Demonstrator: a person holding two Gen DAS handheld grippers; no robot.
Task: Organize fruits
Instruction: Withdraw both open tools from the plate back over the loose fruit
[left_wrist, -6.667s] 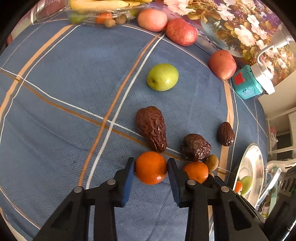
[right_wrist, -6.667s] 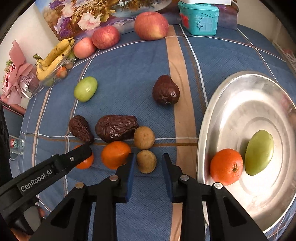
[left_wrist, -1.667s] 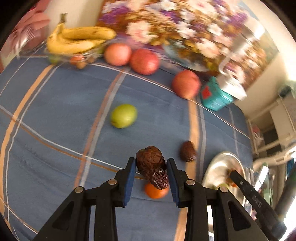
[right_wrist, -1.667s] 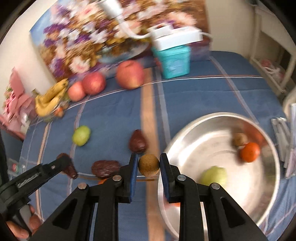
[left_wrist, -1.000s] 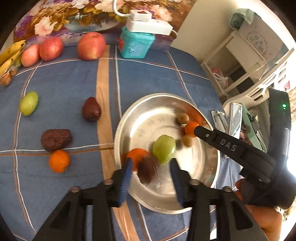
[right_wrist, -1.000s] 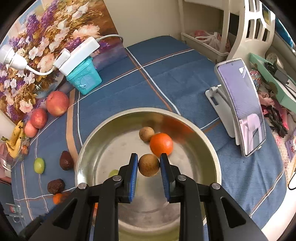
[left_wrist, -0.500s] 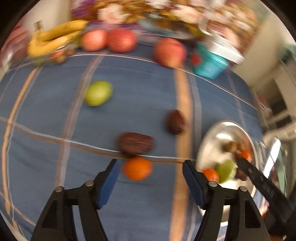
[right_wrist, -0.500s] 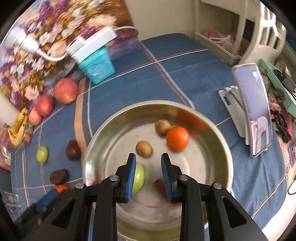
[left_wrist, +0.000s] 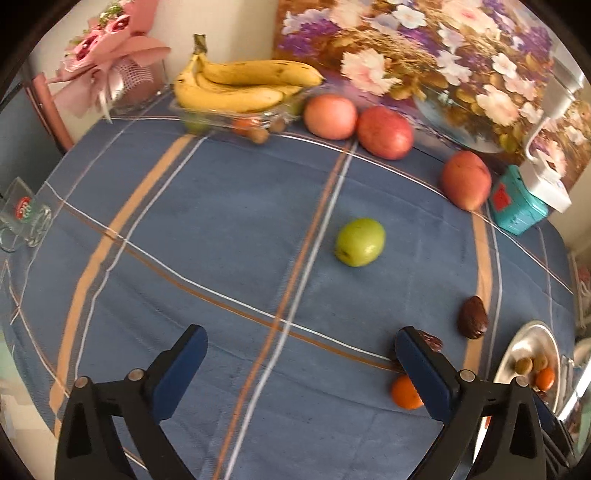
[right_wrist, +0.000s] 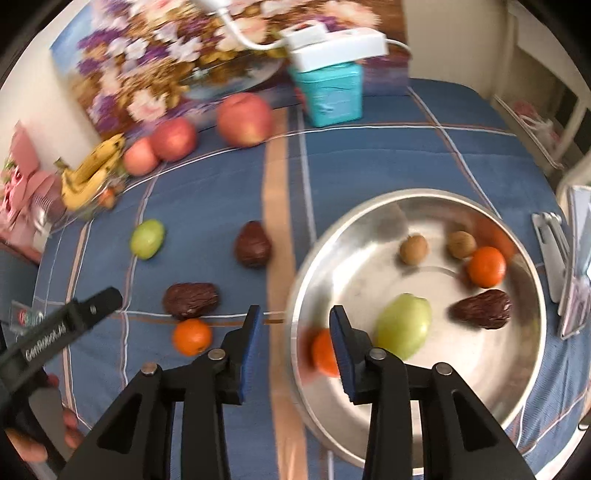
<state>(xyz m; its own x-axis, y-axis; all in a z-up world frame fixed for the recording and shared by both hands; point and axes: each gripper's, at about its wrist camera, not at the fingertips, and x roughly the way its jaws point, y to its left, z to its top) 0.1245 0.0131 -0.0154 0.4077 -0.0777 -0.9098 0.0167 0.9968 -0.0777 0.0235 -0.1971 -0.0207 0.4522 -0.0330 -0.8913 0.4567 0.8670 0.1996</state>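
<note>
The steel plate (right_wrist: 524, 362) on the blue cloth holds a green fruit (right_wrist: 404, 326), two oranges (right_wrist: 487, 266), two small brown fruits (right_wrist: 413, 250) and a dark date (right_wrist: 482, 309). Loose on the cloth lie an orange (right_wrist: 192, 336), two dark dates (right_wrist: 191, 300) and a green fruit (right_wrist: 147, 238). My right gripper (right_wrist: 294, 323) is open and empty above the plate's left rim. My left gripper (left_wrist: 301, 352) is wide open and empty over the cloth; the green fruit (left_wrist: 360, 242) lies ahead of it, the orange (left_wrist: 404, 393) by its right finger.
Bananas (left_wrist: 240, 86) in a clear tray, three red apples (left_wrist: 384, 133), a teal box (left_wrist: 517, 208) and a flower picture line the back. A glass mug (left_wrist: 22, 223) stands at the left edge. A phone stand (right_wrist: 557, 254) is right of the plate.
My left gripper dropped its date into the plate, opened wide and swung back left over the cloth. My right gripper released the small brown fruit into the plate and pulled back to the rim.
</note>
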